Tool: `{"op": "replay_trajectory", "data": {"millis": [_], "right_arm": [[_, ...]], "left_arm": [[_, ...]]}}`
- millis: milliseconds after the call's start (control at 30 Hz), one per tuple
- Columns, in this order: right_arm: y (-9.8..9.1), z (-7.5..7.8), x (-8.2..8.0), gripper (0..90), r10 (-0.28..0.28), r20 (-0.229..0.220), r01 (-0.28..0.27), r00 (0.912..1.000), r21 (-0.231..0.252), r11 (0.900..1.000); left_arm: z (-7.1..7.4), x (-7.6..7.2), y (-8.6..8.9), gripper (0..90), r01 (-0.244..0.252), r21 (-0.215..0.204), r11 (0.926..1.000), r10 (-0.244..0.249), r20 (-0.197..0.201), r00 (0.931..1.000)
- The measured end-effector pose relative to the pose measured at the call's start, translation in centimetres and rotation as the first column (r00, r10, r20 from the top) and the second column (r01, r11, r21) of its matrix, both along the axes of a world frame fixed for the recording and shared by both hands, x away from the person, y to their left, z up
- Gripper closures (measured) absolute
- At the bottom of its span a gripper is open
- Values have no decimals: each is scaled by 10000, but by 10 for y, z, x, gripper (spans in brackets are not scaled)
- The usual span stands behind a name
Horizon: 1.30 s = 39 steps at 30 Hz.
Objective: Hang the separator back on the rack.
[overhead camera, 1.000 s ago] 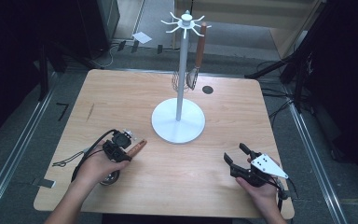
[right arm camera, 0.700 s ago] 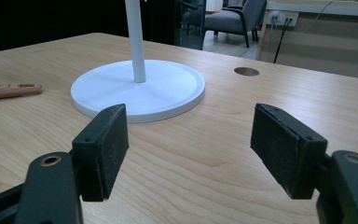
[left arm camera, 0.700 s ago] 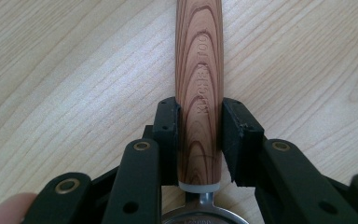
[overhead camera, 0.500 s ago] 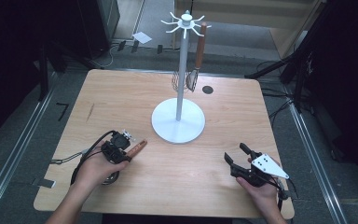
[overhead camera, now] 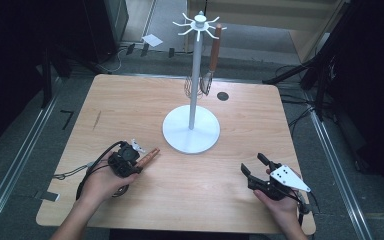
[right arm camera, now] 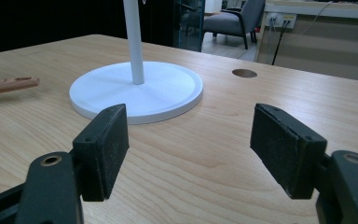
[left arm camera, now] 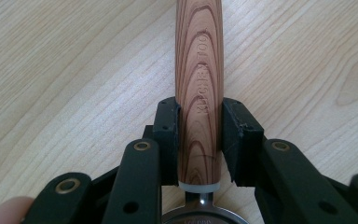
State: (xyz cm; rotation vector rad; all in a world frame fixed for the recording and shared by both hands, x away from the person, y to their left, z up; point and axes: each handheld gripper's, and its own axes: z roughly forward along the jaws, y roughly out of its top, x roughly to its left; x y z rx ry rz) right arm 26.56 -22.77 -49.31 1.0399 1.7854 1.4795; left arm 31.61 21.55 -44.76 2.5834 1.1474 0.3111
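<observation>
Grey floor [overhead camera: 25, 150] (dimly lit), a grey armchair [right arm camera: 235, 21] beyond.

utensil [overhead camera: 147, 155] | wooden handle — striped red-brown grain, engraved lettering, metal neck at its near end | pose: lying level just above the desk [overhead camera: 130, 115], free end pointing to 2 o'clock | place: near-left desk area — about 8 o'clock from the white stand [overhead camera: 190, 134] | state: clamped in the left tool [overhead camera: 131, 162]

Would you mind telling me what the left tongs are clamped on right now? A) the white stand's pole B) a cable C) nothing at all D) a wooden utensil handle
D: in the left gripper view the left tongs have both pads pressed on the wooden handle, which lies between them.
</observation>
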Motion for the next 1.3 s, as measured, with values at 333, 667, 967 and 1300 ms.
{"op": "replay_trajectory", "data": {"millis": [333,667,967,1300], "right_arm": [[0,0,0,285,2,-6,-2,10000,4,10000],[0,0,0,284,6,23,-6,10000,71,10000],[1,0,0,284,22,30,-22,10000,45,10000],[1,0,0,284,1,45,-2,10000,40,10000]], "left_arm": [[9,-2,5,706,-125,-779,9969,149,311,9994],[18,-6,12,705,-88,-1604,9870,232,885,9958],[28,-10,20,706,-40,-2313,9729,448,1717,9841],[37,-14,22,706,322,-3234,9457,565,2611,9636]]}}
